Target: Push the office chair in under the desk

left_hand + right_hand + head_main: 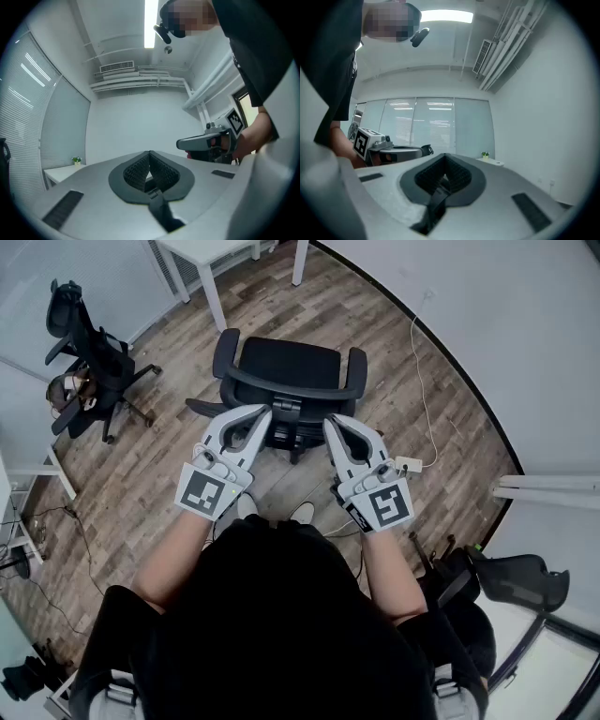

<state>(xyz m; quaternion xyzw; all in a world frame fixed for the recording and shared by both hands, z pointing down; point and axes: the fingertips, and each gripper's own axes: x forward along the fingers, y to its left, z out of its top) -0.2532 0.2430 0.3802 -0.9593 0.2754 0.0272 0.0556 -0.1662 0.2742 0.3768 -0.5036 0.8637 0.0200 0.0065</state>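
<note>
A black office chair [286, 381] stands on the wood floor, with its seat toward a white desk [202, 254] at the top of the head view. My left gripper [265, 412] and right gripper [330, 421] are held side by side, level, with their tips over the chair's backrest. Whether they touch it I cannot tell. Both are shut with nothing between the pads. The chair does not show in either gripper view. In the left gripper view, beyond the shut left gripper [150, 152], the right gripper [179, 143] appears. The right gripper view shows the shut right gripper [444, 155] and the left gripper [429, 150].
A second black chair [89, 362] stands at the left by a glass wall. A third chair [516, 582] is at the lower right. A white cable with an adapter [410, 465] lies on the floor by the right wall. A small plant [76, 161] sits on a desk.
</note>
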